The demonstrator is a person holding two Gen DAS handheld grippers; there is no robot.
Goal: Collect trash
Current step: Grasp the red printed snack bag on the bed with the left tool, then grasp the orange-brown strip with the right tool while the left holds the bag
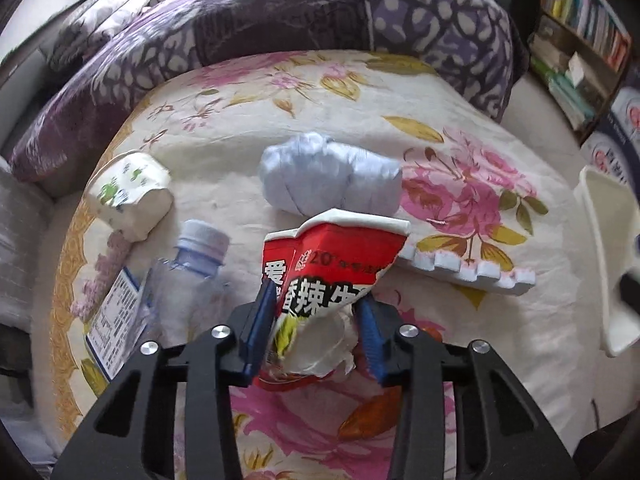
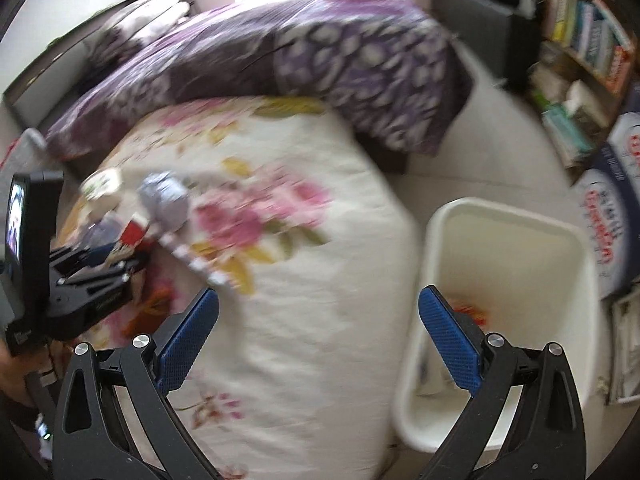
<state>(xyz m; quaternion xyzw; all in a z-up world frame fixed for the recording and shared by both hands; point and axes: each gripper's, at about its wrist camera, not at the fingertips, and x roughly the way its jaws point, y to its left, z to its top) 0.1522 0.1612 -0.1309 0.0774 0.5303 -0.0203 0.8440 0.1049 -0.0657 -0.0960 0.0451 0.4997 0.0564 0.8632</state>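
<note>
The red snack wrapper (image 1: 328, 280) sits pinched between the blue pads of your left gripper (image 1: 316, 328), above the flowered bed (image 1: 460, 320). Judge it as nearly weightless, crinkly and slick: it is torn and crumpled at the lower end, so a grip on a single film edge could slide out. You have it by the bunched lower part, which looks the safer hold. Around it on the bed lie a clear plastic bottle (image 1: 188, 276), a wrapped tissue pack (image 1: 132, 192), a pale knotted bag (image 1: 332, 178) and a white notched foam strip (image 1: 468, 270). Your right gripper (image 2: 318, 336) hangs with its jaws spread wide and nothing in them, near the white bin (image 2: 508, 240) beside the bed.
</note>
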